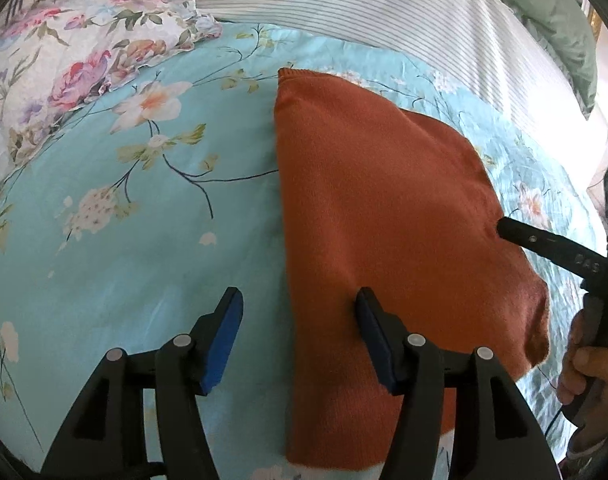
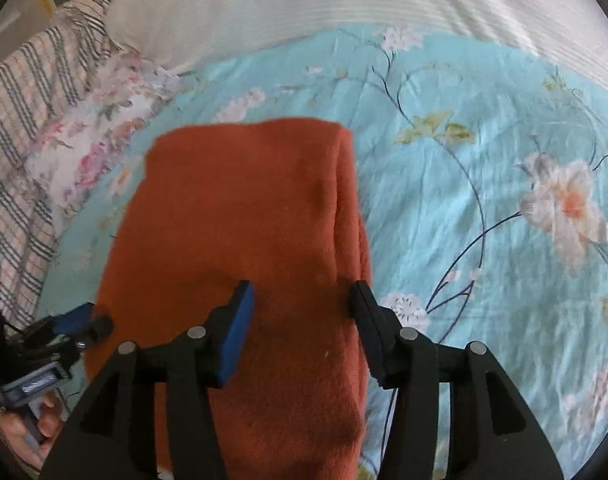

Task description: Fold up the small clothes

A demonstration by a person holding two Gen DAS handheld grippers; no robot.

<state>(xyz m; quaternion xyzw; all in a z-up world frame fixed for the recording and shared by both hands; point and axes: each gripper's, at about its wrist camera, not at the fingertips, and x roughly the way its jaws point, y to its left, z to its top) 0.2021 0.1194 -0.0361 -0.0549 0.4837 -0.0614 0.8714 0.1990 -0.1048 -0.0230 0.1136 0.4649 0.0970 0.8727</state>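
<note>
A rust-orange knitted garment (image 1: 384, 216), folded into a long narrow shape, lies flat on a turquoise bedsheet printed with pale blossoms and dark branches (image 1: 103, 240). The left gripper (image 1: 299, 320) hangs just above the near part of the cloth with its jaws spread wide: the blue-padded finger on one side stands over bare sheet, the other over the orange knit, and nothing is held between them. The right gripper (image 2: 301, 300) is likewise parted, both fingers spread over the near end of the garment (image 2: 243, 240) without clamping it; from the left wrist view its dark finger tip touches the garment's right edge (image 1: 544, 244). The person's right hand (image 1: 584, 368) grips that tool's handle at the frame's edge. A white pillow with pink and purple roses (image 1: 63, 60) rests beyond the sheet, beside a cream striped blanket (image 1: 384, 8) and a checked cloth (image 2: 19, 140).
</note>
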